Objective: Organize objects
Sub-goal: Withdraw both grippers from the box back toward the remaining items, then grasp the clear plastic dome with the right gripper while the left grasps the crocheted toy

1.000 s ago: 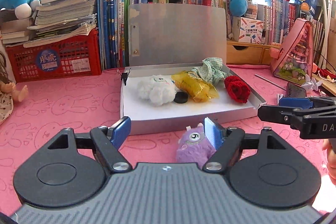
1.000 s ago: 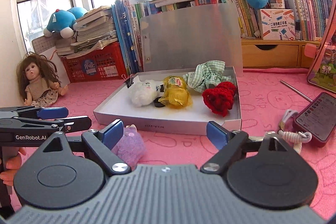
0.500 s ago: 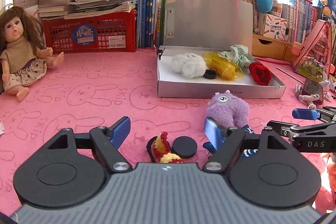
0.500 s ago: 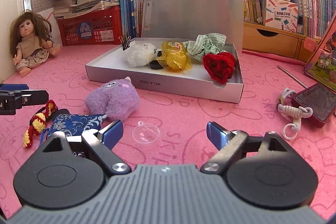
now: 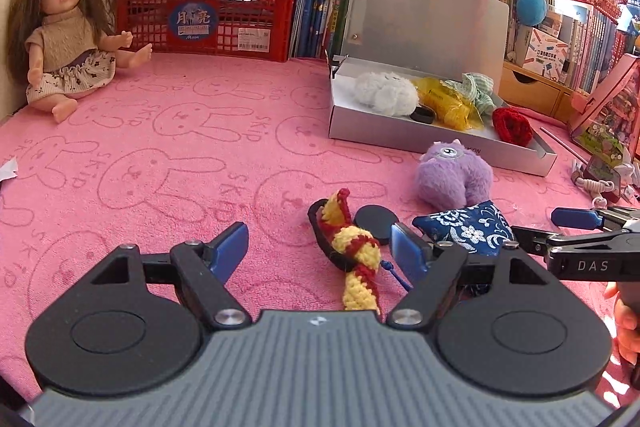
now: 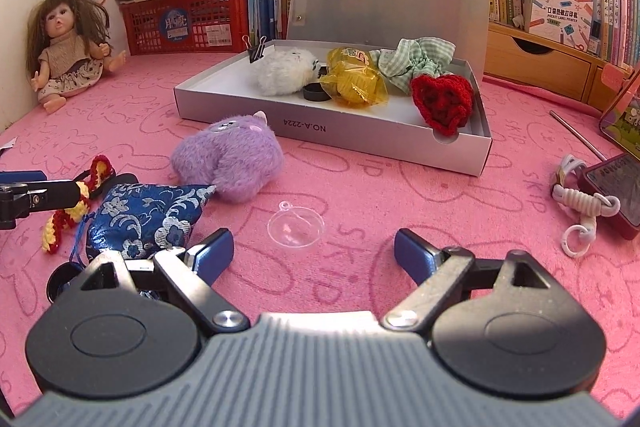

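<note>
Two grippers hang with jaws apart, gripping nothing. Between the left gripper's (image 5: 320,247) blue pads lies a red-and-yellow crocheted cord (image 5: 352,247) on the pink rabbit-print cloth (image 5: 160,155). Just ahead of the right gripper (image 6: 314,253) sits a clear plastic half-sphere (image 6: 296,229); a blue brocade pouch (image 6: 144,217) lies by its left pad, with a fuzzy purple plush toy (image 6: 230,159) and an open grey cardboard box (image 6: 360,133) beyond.

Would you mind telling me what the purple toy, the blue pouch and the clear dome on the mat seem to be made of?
Purple toy: plush, going by its long fuzzy pile.
Blue pouch: probably satin brocade, given the sheen and the woven silvery flowers.
Clear dome: see-through with glossy highlights and a small moulded loop; likely thin plastic, though glass cannot be ruled out.
</note>
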{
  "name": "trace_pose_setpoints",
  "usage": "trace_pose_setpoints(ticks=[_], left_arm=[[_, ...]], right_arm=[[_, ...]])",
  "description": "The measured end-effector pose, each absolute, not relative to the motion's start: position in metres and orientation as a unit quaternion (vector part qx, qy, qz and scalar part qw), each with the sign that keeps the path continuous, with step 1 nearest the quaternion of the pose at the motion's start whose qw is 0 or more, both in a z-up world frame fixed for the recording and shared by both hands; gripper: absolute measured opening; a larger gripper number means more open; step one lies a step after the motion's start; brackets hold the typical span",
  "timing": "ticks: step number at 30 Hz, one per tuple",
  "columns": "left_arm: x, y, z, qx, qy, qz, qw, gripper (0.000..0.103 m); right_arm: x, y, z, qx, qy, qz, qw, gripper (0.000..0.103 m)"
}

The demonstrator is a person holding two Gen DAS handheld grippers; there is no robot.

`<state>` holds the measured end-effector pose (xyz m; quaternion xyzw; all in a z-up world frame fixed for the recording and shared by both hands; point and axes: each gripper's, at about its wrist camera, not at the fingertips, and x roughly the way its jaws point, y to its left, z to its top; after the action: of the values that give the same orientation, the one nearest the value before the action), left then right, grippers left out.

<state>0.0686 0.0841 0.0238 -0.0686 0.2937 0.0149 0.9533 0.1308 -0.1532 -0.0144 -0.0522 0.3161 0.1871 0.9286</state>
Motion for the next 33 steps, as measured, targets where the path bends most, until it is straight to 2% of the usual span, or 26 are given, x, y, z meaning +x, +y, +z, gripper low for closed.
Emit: trace_pose_setpoints(ticks=[10, 17, 20, 25, 33], left_arm=[[0.072, 0.083, 0.013, -0.077, 0.298, 0.019, 0.951, 0.078], [0.069, 0.081, 0.017, -0.093, 0.294, 0.003, 0.951, 0.056], [0.069, 0.082, 0.02, -0.106, 0.294, -0.002, 0.95, 0.051], [0.068, 0.081, 0.026, -0.109, 0.29, -0.008, 0.951, 0.049], [0.073, 0.069, 0.015, -0.067, 0.308, 0.014, 0.949, 0.049]], right_arm=[[0.133, -0.151, -0.016, -0.059, 0.324, 0.183, 0.926, 0.098], [0.133, -0.152, -0.016, -0.058, 0.324, 0.183, 0.926, 0.098], [0.133, -0.152, -0.016, -0.057, 0.325, 0.181, 0.927, 0.098], [0.134, -0.153, -0.016, -0.057, 0.324, 0.18, 0.927, 0.098], [0.129, -0.154, -0.014, -0.052, 0.311, 0.176, 0.933, 0.077]])
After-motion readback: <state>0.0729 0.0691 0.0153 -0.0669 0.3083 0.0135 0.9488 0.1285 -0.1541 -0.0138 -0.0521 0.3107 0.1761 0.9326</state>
